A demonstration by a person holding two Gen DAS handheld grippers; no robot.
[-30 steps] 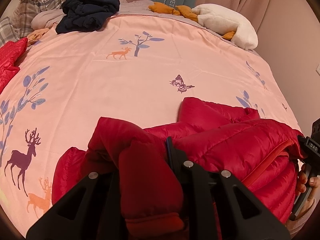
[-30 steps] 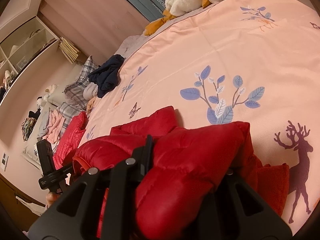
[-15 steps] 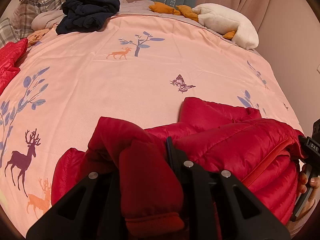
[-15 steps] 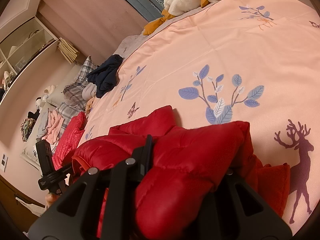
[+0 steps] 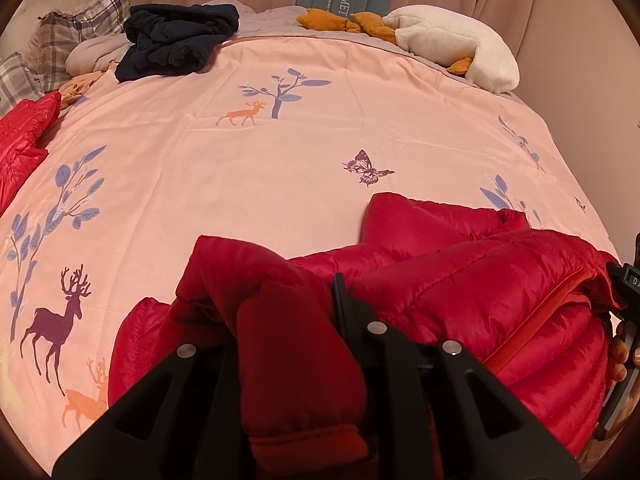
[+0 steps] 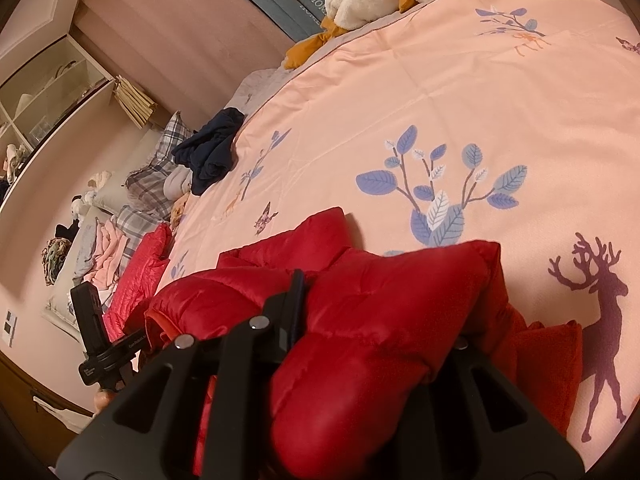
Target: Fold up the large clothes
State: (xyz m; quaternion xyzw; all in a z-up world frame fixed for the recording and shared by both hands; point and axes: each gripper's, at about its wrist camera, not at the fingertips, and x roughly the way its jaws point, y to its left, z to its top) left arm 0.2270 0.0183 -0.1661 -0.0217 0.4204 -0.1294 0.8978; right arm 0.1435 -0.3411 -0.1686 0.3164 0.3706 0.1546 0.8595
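A red puffer jacket (image 5: pixel 460 280) lies bunched at the near edge of a pink bedspread (image 5: pixel 260 168). In the left wrist view my left gripper (image 5: pixel 288 304) is shut on a sleeve fold, whose cuff hangs down between the fingers. In the right wrist view my right gripper (image 6: pixel 372 312) is shut on a thick fold of the same red puffer jacket (image 6: pixel 360 300); its right finger is hidden under the fabric. Each gripper shows in the other's view: the right gripper (image 5: pixel 626 312) with a hand at the far right edge, the left gripper (image 6: pixel 96 340) at the lower left.
A navy garment (image 5: pixel 176 40), plaid pillows (image 5: pixel 76 32) and a white plush toy (image 5: pixel 452 48) lie at the bed's far end. Another red garment (image 5: pixel 24 140) lies at the left edge. A wall runs close along the right side. Shelves (image 6: pixel 44 92) stand beyond the bed.
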